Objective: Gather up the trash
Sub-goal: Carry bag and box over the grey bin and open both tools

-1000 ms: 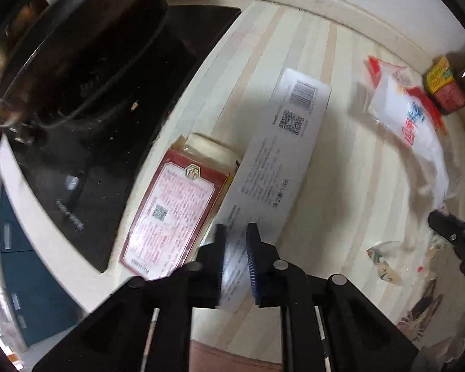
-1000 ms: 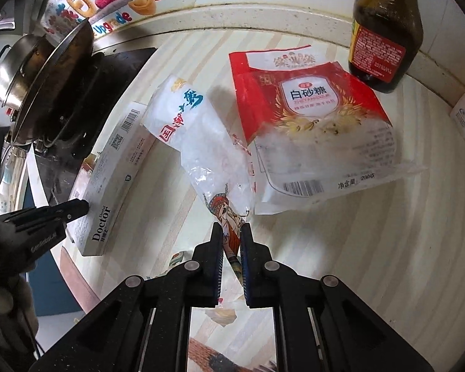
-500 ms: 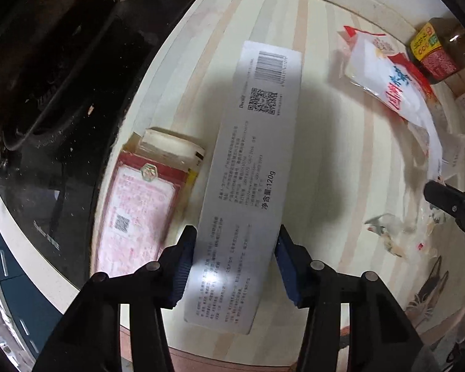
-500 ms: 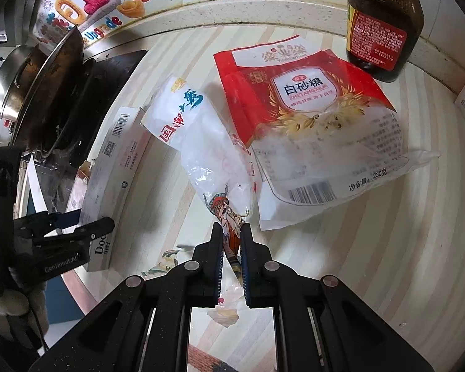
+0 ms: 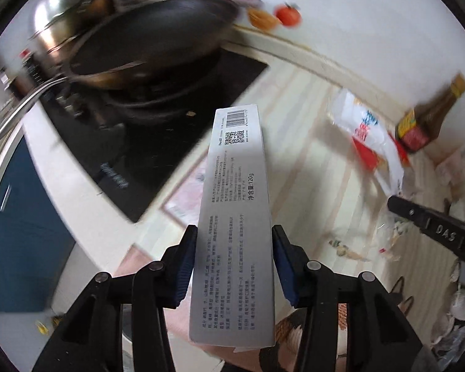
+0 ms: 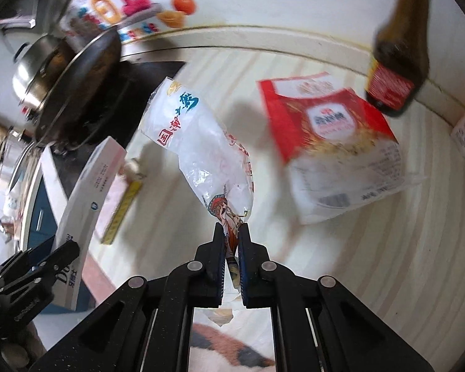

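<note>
The left hand-held gripper (image 5: 234, 266) has just widened its jaws from a narrow gap and closed them slightly onto the long grey toothpaste box (image 5: 237, 217), which half a second ago lay flat on the counter (image 5: 307, 142) beside the stove and now rides clear of it, its barcode end reaching out over the edge of the black stove top (image 5: 176, 142). The blue pads press both long sides of the box near its lower half. That reads as one piece of trash picked up and ready to carry off. The pink-labelled box (image 5: 186, 198) that lay next to it remains on the counter by the stove, half hidden behind the lifted box.

The right hand-held gripper (image 6: 231, 249) is nearly closed on the twisted tail of a white plastic bag with blue and red print (image 6: 198, 145). A second ago the bag rested on the counter to the right of the stove; now its body hangs lifted and stretched away from the jaws, toward the stove. The red and white sugar packet (image 6: 334, 142) lies further from the stove, just short of the dark sauce bottle (image 6: 396, 71), and is not yet collected.

Both hand-held grippers point steeply down at the counter, the left having risen more than the right. Motion blur smears the wok (image 5: 145, 49) on the stove and the wall stickers behind it.
</note>
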The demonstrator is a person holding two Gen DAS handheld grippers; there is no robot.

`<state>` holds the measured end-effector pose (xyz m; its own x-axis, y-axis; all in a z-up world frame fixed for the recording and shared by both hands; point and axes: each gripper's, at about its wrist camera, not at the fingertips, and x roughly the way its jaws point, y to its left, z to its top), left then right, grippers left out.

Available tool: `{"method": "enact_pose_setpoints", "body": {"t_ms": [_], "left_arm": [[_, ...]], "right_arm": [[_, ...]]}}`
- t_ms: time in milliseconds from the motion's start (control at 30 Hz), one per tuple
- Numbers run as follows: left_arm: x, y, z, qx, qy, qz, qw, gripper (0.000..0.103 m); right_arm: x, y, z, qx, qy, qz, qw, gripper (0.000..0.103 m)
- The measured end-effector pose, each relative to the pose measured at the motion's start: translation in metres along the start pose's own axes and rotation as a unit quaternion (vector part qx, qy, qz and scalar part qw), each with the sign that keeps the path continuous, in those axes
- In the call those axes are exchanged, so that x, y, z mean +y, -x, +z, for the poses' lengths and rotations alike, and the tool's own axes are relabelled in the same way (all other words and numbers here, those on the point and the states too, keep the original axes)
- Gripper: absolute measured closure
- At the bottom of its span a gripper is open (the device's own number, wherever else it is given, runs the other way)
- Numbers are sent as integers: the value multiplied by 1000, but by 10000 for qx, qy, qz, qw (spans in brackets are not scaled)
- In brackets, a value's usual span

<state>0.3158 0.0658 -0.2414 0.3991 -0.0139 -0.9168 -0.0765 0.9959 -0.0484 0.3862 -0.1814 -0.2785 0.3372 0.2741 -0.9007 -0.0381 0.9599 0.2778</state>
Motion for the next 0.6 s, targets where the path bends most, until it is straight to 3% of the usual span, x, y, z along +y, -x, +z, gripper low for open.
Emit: {"method": "enact_pose_setpoints", "body": {"t_ms": [267,433,600], "left_arm": [[101,71,-28,-588,1004,322,9927,60],[169,90,-81,-582,1673,787,9810,60],[234,99,-155,-448,2386,1107,9638,60]], "right_arm": [[95,18,-29,-13,817,388,9959,96],[179,11,-62,158,1505,593,9867,96],[270,-12,-120,441,2276,736,9700,96]]}}
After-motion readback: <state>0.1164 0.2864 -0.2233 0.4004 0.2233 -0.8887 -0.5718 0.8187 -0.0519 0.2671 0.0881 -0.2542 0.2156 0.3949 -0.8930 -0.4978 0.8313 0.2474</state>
